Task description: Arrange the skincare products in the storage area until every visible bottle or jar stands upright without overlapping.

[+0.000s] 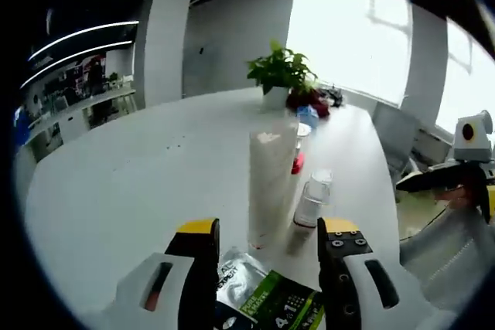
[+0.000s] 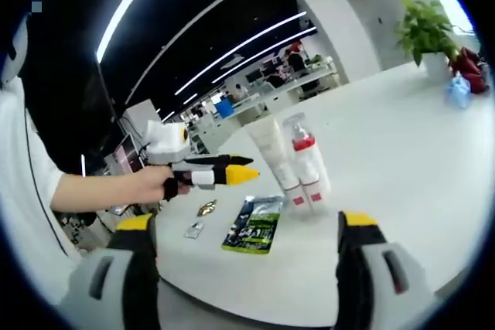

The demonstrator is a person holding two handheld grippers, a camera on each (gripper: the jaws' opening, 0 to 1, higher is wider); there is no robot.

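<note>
On a white table [image 1: 139, 175] a tall white tube [image 1: 271, 179] stands upright just beyond my left gripper [image 1: 268, 231], which is open with nothing between its jaws. Right of the tube stands a small clear bottle [image 1: 313, 200], and a red-capped bottle [image 1: 298, 162] is partly hidden behind it. In the right gripper view the tube [image 2: 271, 152] and the red-collared bottle [image 2: 304, 154] stand close together, upright. My right gripper [image 2: 247, 226] is open and held well back from them. A hand holds the left gripper [image 2: 246, 173] to the left of the tube.
A green sachet [image 1: 274, 303] and a silver one [image 1: 234, 272] lie flat under the left jaws; the green sachet [image 2: 254, 224] has two small silver packets [image 2: 199, 218] beside it. A potted plant [image 1: 281, 75] and a blue item [image 1: 307, 115] sit at the far end. The right gripper [image 1: 441, 179] shows off the table's right edge.
</note>
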